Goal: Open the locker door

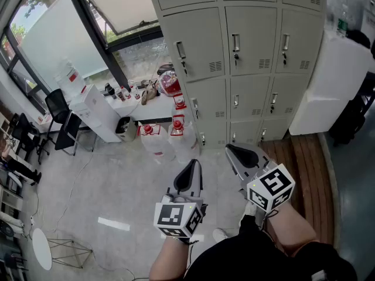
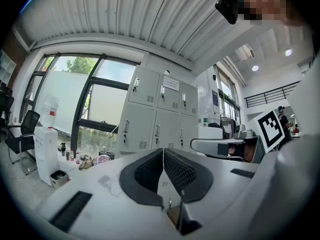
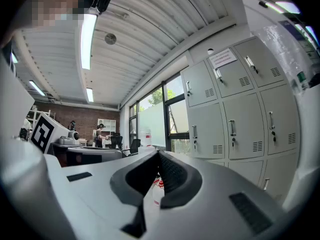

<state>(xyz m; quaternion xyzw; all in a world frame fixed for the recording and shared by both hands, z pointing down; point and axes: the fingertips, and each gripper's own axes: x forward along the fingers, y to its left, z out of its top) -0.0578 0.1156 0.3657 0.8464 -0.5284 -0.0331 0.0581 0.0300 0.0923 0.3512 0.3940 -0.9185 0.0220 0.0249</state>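
Observation:
A bank of grey lockers (image 1: pixel 246 45) stands ahead in the head view, all doors closed, each with a vertical handle (image 1: pixel 235 42) and a key lock. My left gripper (image 1: pixel 192 170) and right gripper (image 1: pixel 239 152) are held side by side in front of me, well short of the lockers, pointing toward them. Both are shut with nothing between the pads. In the left gripper view the lockers (image 2: pixel 157 116) lie beyond the left gripper (image 2: pixel 163 150), with the right gripper's body (image 2: pixel 220 147) beside it. The right gripper view has the lockers (image 3: pixel 235 114) to the right of the right gripper (image 3: pixel 158 154).
Large water bottles (image 1: pixel 176 134) stand on the floor left of the lockers, beside a low table (image 1: pixel 153 106) with small items. A white water dispenser (image 1: pixel 94 113) and office chairs (image 1: pixel 61 113) are further left. A white cabinet (image 1: pixel 331 84) and wooden decking (image 1: pixel 302 157) lie to the right.

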